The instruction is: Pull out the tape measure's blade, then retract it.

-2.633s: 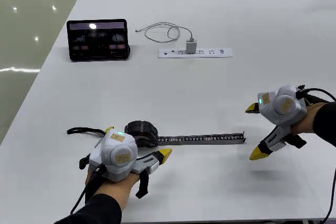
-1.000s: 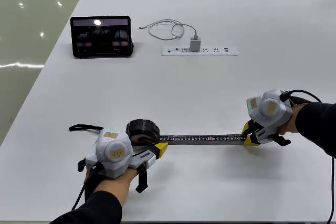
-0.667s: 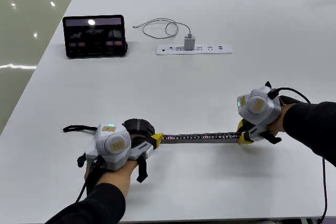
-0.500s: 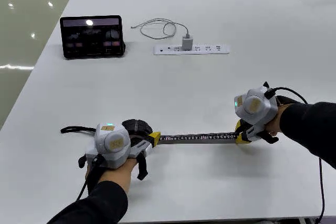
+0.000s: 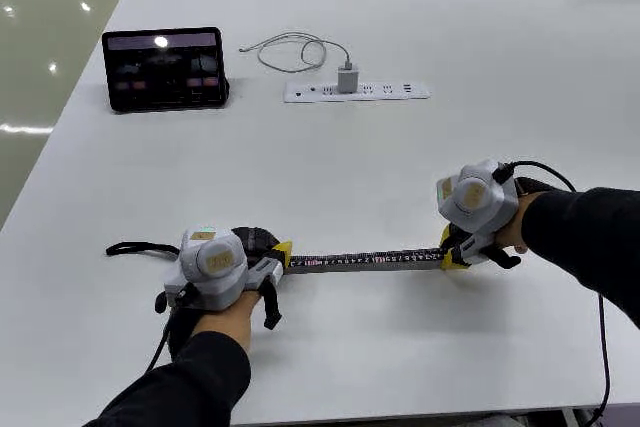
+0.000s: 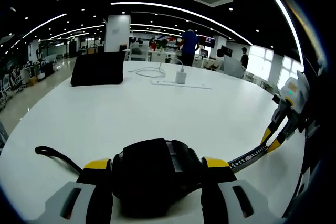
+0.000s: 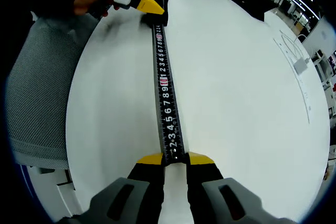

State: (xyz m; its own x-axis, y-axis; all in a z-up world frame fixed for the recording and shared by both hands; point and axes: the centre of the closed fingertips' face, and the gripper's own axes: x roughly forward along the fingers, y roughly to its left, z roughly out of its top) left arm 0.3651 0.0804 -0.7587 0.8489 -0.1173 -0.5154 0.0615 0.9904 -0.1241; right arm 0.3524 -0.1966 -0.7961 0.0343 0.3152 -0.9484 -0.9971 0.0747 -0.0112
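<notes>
left gripper (image 6: pixel 156 163) — fingers (image 6: pixel 97 192) clamped wide | right gripper (image 7: pixel 176 158) — fingers pinched nearly together | arms (image 5: pixel 585 237) spread apart

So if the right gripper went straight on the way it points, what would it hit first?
The right gripper, shut on the blade tip, points along the blade; first it would probably meet the tape measure case held in the left gripper.

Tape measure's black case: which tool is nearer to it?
Left. The left tool clamps the case; the right tool pinches the far end of the blade.
</notes>
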